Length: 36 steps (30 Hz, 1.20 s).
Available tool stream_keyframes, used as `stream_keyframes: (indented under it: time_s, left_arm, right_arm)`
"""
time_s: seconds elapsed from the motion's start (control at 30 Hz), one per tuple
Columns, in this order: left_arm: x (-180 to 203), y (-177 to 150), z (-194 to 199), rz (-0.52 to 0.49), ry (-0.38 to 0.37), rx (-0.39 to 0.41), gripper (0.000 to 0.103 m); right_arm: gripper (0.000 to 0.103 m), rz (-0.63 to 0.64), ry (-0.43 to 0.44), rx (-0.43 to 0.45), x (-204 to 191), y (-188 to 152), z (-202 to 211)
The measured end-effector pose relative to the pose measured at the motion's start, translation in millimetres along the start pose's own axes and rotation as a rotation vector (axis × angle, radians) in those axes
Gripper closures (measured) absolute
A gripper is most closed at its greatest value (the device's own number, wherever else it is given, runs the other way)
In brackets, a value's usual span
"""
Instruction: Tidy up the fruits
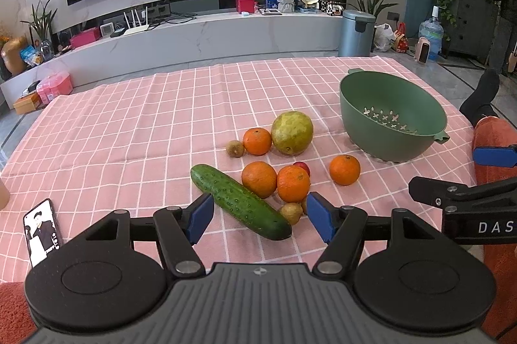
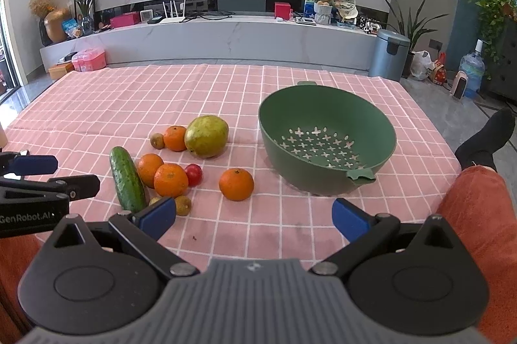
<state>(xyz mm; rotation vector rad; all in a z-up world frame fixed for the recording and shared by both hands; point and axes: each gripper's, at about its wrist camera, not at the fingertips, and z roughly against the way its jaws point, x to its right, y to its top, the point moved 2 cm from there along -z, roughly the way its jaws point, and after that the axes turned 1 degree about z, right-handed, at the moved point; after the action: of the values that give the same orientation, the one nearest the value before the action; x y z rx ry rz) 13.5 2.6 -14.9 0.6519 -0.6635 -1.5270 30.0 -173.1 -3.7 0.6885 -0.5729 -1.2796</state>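
Observation:
On the pink checked cloth lie a cucumber, several oranges, a big green-yellow fruit, a small red fruit, and small brown kiwis. An empty green colander stands to the right of them. My left gripper is open, low over the near end of the cucumber. My right gripper is open and empty, just in front of the lone orange and the colander.
A phone lies on the cloth at the near left. The person's orange-clad knee and black-socked foot are at the table's right edge. A TV wall, a low cabinet and a bin stand beyond the table.

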Motion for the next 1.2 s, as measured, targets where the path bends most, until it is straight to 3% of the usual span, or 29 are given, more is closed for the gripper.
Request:
stream_keyframes:
  time_s: [1.2]
  left_arm:
    - [-3.5, 2.5, 3.7, 0.007, -0.002, 0.005, 0.025]
  right_arm:
    - [0.004, 0.017, -0.018, -0.006, -1.1, 1.0, 1.1]
